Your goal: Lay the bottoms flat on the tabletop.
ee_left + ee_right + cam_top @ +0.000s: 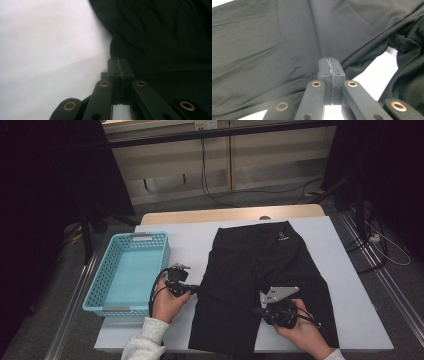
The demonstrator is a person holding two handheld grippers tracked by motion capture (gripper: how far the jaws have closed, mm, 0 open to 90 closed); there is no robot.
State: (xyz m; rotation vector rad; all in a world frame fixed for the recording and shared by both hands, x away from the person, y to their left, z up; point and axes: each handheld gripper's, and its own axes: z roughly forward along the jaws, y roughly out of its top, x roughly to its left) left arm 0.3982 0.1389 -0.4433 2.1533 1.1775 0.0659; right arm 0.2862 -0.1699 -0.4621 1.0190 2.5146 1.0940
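Note:
A pair of black shorts [260,265] lies flat on the white table [350,315], waistband at the far side and legs toward me. My left gripper [196,290] lies at the left edge of the left leg, its jaws shut. In the left gripper view the pads [120,62] meet right where the dark cloth [162,37] ends. My right gripper [256,310] rests on the shorts near the fork of the legs. In the right gripper view its jaws [330,62] are shut over the cloth [274,45]. I cannot tell whether either pinches fabric.
A light blue plastic basket [100,285] stands at the table's left edge, close to my left hand. Bare white tabletop [180,240] runs behind the left gripper. Black stands and cables lie on the floor beyond and to the right.

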